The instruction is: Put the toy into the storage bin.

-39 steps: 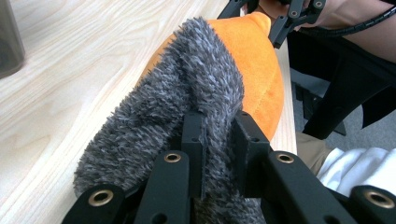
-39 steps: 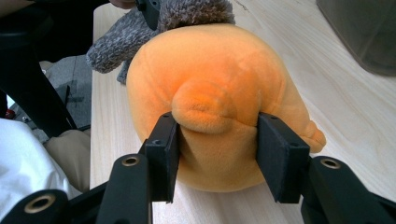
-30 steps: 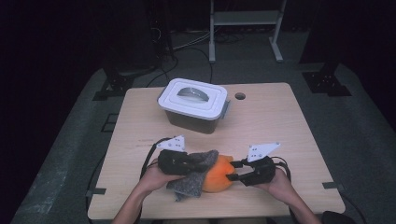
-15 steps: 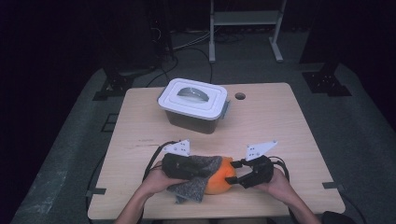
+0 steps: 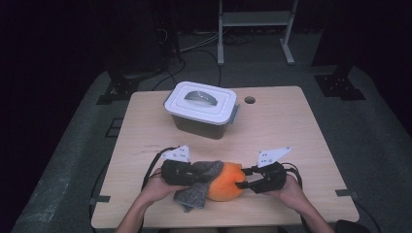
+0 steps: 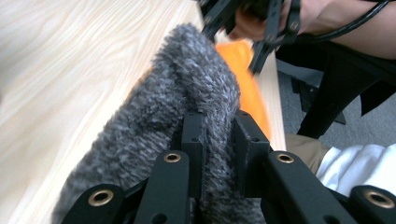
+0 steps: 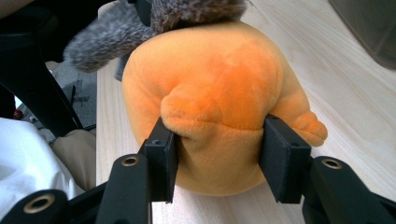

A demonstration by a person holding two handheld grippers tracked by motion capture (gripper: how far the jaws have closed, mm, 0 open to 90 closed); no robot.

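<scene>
Teamwork at the near edge of the table [image 5: 291, 126]: peeling a grey fuzzy cloth [image 6: 187, 70] off an orange plush toy [image 7: 210, 70], or perhaps drawing it on, with no telling which from this.

Pinching a fold of that cloth with the left gripper [image 6: 218, 123], jaws brought nearly together with only the thick pile between the pads. Probably aiming for a firm bite on a limp thing that would otherwise be slipping. Draping the rest of the cloth over the top of the toy and down onto the wood on the person's side.

Bracing the toy from the opposite end with the right gripper [image 7: 220, 140], jaws standing about half open and having just been closing on the toy's rounded base. Denting the plush on both sides with the pads, beside a small nub. Most likely holding it this way to keep the soft body from being dragged along while pulling on the cloth.

Keeping the toy lying on the tabletop, low and between the two grippers, so letting the table take its weight. Leaving the lidded white box [image 5: 201, 104] well apart, farther back on the table, untouched.
</scene>
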